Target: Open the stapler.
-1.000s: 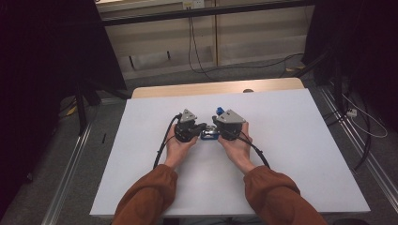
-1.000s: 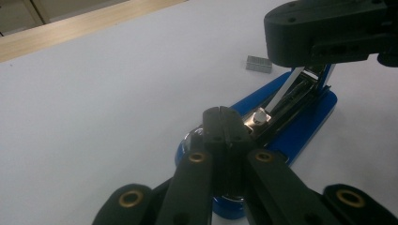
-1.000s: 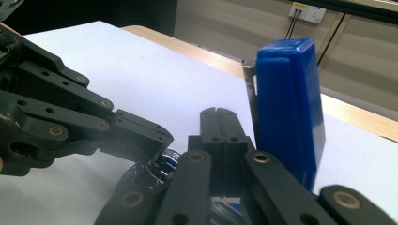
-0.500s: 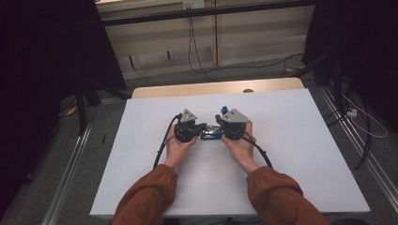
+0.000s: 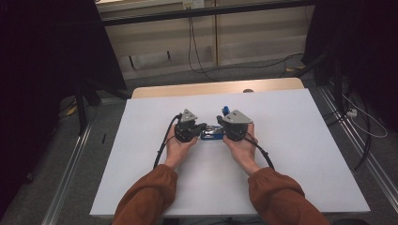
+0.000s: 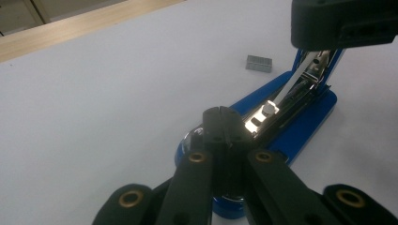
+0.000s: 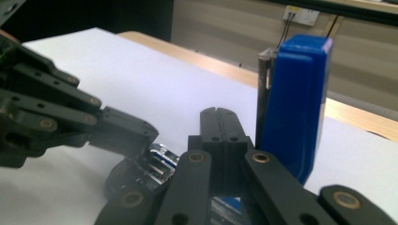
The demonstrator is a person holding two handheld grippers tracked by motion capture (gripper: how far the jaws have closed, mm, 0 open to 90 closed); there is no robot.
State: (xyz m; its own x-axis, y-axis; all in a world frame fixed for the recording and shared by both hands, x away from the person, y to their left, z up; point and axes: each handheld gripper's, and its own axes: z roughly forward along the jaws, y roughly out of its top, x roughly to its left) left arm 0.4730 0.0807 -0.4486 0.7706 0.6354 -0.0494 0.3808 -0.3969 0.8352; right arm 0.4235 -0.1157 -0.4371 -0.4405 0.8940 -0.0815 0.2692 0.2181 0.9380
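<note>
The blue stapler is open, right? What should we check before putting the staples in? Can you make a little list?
1. Blue stapler lid swung up: ok, the blue top stands upright.
2. Metal staple channel exposed: ok, it shines in the left gripper view.
3. Staple block within reach: ok, it lies on the white table just beyond the stapler.
4. Left gripper ready to pick: not ok, its jaws are shut with nothing between them.
5. Right gripper free: its jaws are shut; whether they press the stapler, cannot tell.
6. Channel empty: cannot tell.
</note>
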